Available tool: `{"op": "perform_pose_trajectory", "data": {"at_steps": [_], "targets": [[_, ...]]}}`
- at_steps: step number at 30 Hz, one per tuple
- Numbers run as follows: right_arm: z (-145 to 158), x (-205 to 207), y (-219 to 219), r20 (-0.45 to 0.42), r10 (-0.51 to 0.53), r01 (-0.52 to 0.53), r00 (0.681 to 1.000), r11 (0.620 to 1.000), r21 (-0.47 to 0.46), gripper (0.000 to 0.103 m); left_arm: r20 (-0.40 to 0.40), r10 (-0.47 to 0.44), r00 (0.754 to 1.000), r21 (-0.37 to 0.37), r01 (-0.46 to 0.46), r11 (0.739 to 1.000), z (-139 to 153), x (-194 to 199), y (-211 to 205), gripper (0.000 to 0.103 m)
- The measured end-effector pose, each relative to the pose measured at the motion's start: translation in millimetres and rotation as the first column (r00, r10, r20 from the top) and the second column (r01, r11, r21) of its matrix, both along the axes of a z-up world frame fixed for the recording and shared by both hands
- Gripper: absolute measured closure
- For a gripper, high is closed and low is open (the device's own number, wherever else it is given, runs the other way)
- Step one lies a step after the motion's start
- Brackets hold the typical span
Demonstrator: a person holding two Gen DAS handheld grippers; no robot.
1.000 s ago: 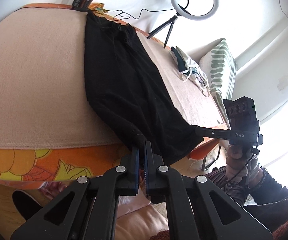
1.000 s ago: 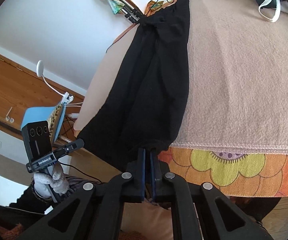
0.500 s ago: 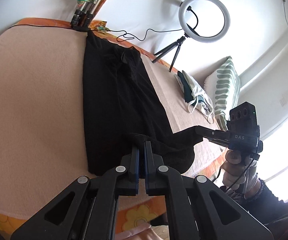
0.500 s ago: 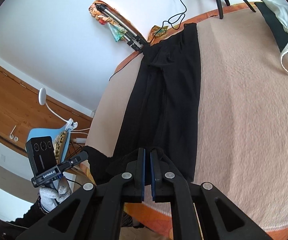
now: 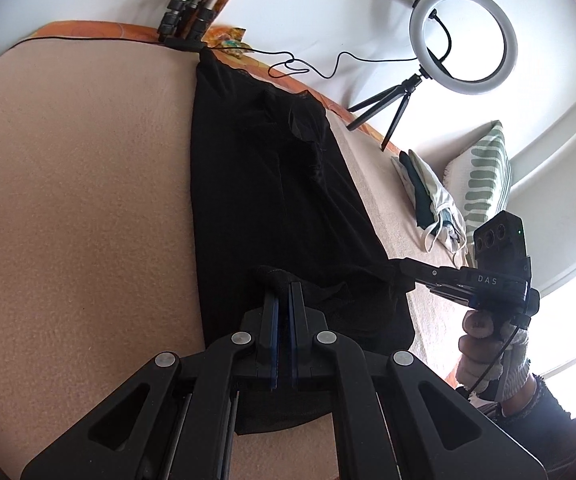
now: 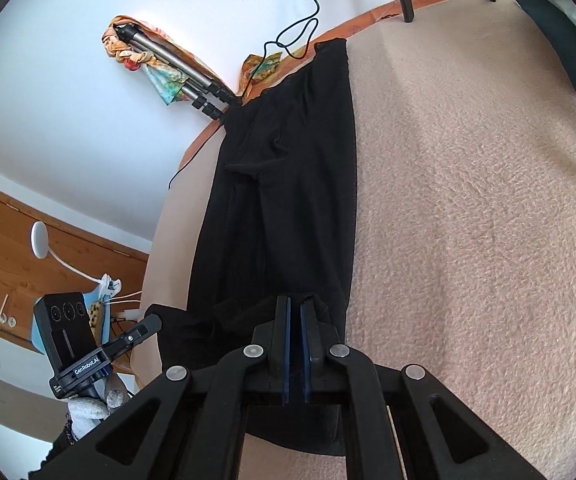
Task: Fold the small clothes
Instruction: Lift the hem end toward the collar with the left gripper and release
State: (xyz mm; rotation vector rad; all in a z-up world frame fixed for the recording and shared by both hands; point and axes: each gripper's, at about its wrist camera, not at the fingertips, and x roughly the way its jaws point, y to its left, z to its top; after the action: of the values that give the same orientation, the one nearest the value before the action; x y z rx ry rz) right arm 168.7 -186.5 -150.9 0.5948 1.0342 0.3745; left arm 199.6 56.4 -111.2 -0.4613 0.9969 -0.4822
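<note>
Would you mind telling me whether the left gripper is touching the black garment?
Touching. The left wrist view shows the left gripper shut on a raised fold of the black garment, cloth bunched at its fingertips.

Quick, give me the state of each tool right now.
Left tool: shut on the black garment, at its near edge.
Right tool: shut on the same black garment, at its near edge.

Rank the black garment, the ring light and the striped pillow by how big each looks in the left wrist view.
1. black garment, largest by far.
2. ring light with its tripod.
3. striped pillow.
The last two look close, and the pillow is partly hidden by folded clothes, so their order is unsure.
</note>
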Motion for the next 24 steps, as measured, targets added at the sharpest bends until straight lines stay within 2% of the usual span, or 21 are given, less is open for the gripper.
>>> {"op": "perform_pose_trajectory", "data": {"at_steps": [1, 3, 4, 5, 6, 9, 11, 14, 18, 21, 24], "targets": [[0.4, 0.0, -0.1, 0.001, -0.001, 0.001, 1.0, 1.0, -0.014, 0.101, -0.002, 0.002, 1.0, 0.006, -0.002, 1.0, -0.8, 2.1, 0.1, 0.1], [4.4, 1.8, 3.2, 0.009, 0.003, -0.002, 1.0, 0.997, -0.073, 0.094, -0.012, 0.016, 1.0, 0.01, -0.016, 1.0, -0.3, 5.5, 2.4, 0.09], [8.3, 0.7, 4.2, 0.019, 0.009, -0.006, 1.0, 0.994, -0.113, 0.085, -0.024, 0.017, 1.0, 0.001, -0.017, 1.0, 1.1, 5.9, 4.7, 0.078], [14.4, -1.6, 6.3, 0.041, 0.016, -0.01, 0.999, 0.988, -0.156, 0.075, -0.029, 0.019, 0.999, -0.004, -0.019, 1.0, 3.7, 4.7, 7.5, 0.07], [22.4, -6.2, 8.2, 0.074, 0.029, -0.015, 0.997, 0.983, -0.182, 0.065, -0.012, 0.02, 1.0, -0.007, -0.02, 1.0, 8.3, 1.0, 10.5, 0.07], [44.3, -23.1, 19.9, 0.143, 0.129, -0.098, 0.981, 0.974, -0.205, 0.067, 0.073, -0.027, 0.997, 0.04, 0.025, 0.999, 24.3, -15.9, 10.9, 0.07], [50.8, -33.7, 33.0, 0.151, 0.237, -0.2, 0.96, 0.954, -0.225, 0.069, 0.092, -0.082, 0.992, 0.074, 0.075, 0.994, 26.5, -25.0, 3.9, 0.07], [39.6, -39.0, 58.0, 0.092, 0.39, -0.357, 0.916, 0.898, -0.256, 0.073, 0.064, -0.142, 0.988, 0.089, 0.136, 0.987, 14.7, -29.7, -11.3, 0.07], [14.0, -36.9, 85.2, -0.001, 0.485, -0.458, 0.875, 0.826, -0.327, 0.076, 0.008, -0.172, 0.985, 0.083, 0.171, 0.982, -4.2, -21.6, -24.3, 0.072], [7.6, -26.7, 90.6, -0.008, 0.479, -0.45, 0.878, 0.82, -0.352, 0.076, -0.009, -0.161, 0.987, 0.081, 0.161, 0.984, -10.8, -11.8, -29.0, 0.072], [12.6, -7.0, 90.3, 0.025, 0.417, -0.38, 0.909, 0.85, -0.364, 0.076, 0.002, -0.13, 0.991, 0.101, 0.13, 0.986, -14.0, 0.8, -31.3, 0.072]]}}
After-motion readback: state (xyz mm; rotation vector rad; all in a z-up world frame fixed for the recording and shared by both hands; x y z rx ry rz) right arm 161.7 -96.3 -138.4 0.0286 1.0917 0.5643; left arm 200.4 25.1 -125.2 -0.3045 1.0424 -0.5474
